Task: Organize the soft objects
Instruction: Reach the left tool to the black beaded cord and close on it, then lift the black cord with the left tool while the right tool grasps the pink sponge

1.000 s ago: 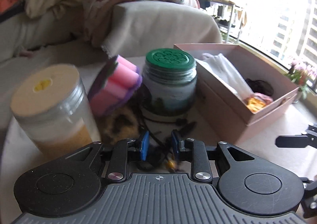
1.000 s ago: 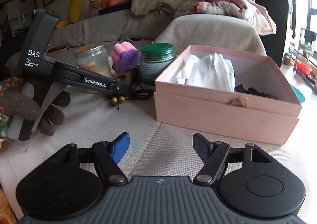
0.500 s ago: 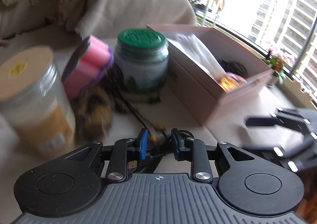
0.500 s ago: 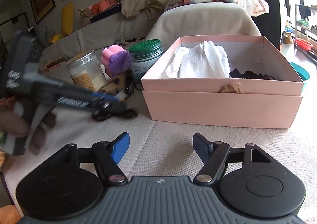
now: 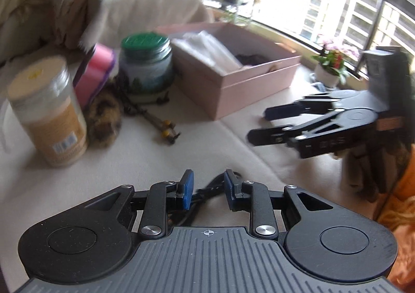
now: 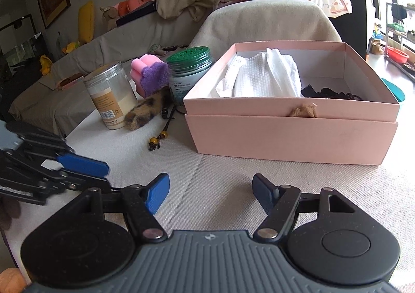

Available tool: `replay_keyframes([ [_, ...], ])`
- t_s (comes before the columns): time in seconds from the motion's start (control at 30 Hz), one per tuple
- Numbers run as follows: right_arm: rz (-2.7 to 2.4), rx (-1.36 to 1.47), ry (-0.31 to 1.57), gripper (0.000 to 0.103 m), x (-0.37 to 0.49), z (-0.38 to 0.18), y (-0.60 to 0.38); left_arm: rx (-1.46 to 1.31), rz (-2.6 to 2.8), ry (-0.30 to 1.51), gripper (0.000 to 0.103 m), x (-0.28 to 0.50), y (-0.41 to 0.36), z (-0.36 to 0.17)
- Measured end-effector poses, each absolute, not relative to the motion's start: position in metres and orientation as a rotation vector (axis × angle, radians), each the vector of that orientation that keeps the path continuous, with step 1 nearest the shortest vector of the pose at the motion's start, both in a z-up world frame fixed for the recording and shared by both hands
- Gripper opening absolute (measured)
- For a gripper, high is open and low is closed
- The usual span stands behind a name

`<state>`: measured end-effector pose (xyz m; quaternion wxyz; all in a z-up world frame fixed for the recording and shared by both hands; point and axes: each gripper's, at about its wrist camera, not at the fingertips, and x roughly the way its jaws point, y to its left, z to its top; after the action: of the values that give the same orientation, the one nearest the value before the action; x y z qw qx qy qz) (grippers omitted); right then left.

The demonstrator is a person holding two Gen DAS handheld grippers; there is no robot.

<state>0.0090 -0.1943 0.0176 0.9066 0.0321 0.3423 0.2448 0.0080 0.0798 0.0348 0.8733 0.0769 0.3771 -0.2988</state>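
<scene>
While the left tool (image 5: 206,188) holds a black cord (image 5: 207,190) that shows between its narrowly parted blue pads, whether it is truly pinched cannot be told for sure, since a gap shows between the pads. The right tool (image 6: 210,190) hangs with its fingers spread wide and nothing between them, low over the cloth-covered counter (image 6: 233,176). Just ahead of the left tool the counter lies bare; farther on and to its left lie a beaded cord end (image 5: 166,129), a furry leopard-print piece (image 5: 103,119) and a tall clear jar (image 5: 49,111), with a pink and purple sponge (image 5: 96,75) and a green-lidded jar (image 5: 146,62) behind them. Ahead and to the right of the left tool, and straight ahead of the right tool, stands the pink box (image 6: 290,137), already holding a white cloth (image 6: 264,77) and a dark tangle (image 6: 329,92). The step in hand looks like carrying the cord to the box. To do it well, the left tool should likely close firmly before lifting, rise high enough that the trailing loops clear the box wall, and release over the free corner beside the dark tangle. The right tool should stay out of that path, as it sits close to the left tool's right side. Beyond the box stands a covered sofa (image 6: 259,20) piled with bedding.
</scene>
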Motion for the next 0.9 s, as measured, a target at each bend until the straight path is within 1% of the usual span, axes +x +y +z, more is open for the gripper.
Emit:
replay_keyframes([
  [0.17,0.505,0.066,0.707,0.071,0.009,0.018,-0.194,0.379,-0.642,0.823,0.03,0.002,0.07,0.029],
  [0.2,0.505,0.066,0.707,0.071,0.009,0.018,-0.194,0.396,-0.642,0.805,0.03,0.001,0.069,0.028],
  [0.37,0.507,0.065,0.707,0.072,0.009,0.018,-0.194,0.338,-0.582,0.788,0.03,0.011,0.068,0.025],
  [0.5,0.506,0.063,0.707,0.073,0.009,0.017,-0.193,0.3,-0.524,0.837,0.038,0.029,0.068,0.017],
  [0.53,0.506,0.063,0.707,0.073,0.009,0.017,-0.193,0.273,-0.515,0.845,0.039,0.033,0.071,0.017],
  [0.57,0.507,0.063,0.707,0.073,0.009,0.017,-0.193,0.254,-0.517,0.855,0.037,0.035,0.073,0.018],
  [0.7,0.517,0.052,0.712,0.078,0.009,0.017,-0.191,0.214,-0.489,0.842,0.035,0.03,0.076,0.016],
  [0.83,0.542,0.043,0.724,0.085,0.012,0.017,-0.189,0.21,-0.415,0.75,0.035,0.011,0.068,0.007],
  [0.9,0.57,0.048,0.736,0.093,0.014,0.017,-0.19,0.203,-0.401,0.745,0.034,0.009,0.068,0.007],
])
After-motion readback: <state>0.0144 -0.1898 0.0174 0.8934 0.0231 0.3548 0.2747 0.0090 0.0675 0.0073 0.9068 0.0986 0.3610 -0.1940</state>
